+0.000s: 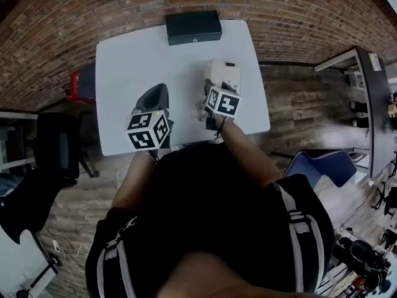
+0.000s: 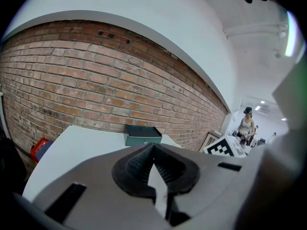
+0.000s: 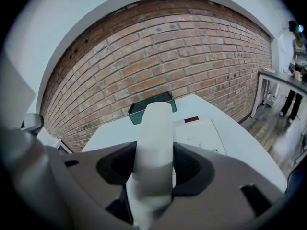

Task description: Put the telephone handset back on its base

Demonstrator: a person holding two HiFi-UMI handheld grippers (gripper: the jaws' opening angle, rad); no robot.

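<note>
In the right tongs (image 3: 153,169), handset (image 3: 153,128), base (image 3: 201,135) partly hidden behind

Box (image 1: 193,27) behind base (image 1: 223,74) on table (image 1: 130,73)

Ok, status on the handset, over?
Right gripper clamped on the white handset, not yet on the base. Left gripper shut, empty. Base just ahead on the table; nothing between, dark box sits beyond.

White table (image 1: 136,67): dark box (image 1: 193,27), telephone base (image 1: 223,74)
</note>
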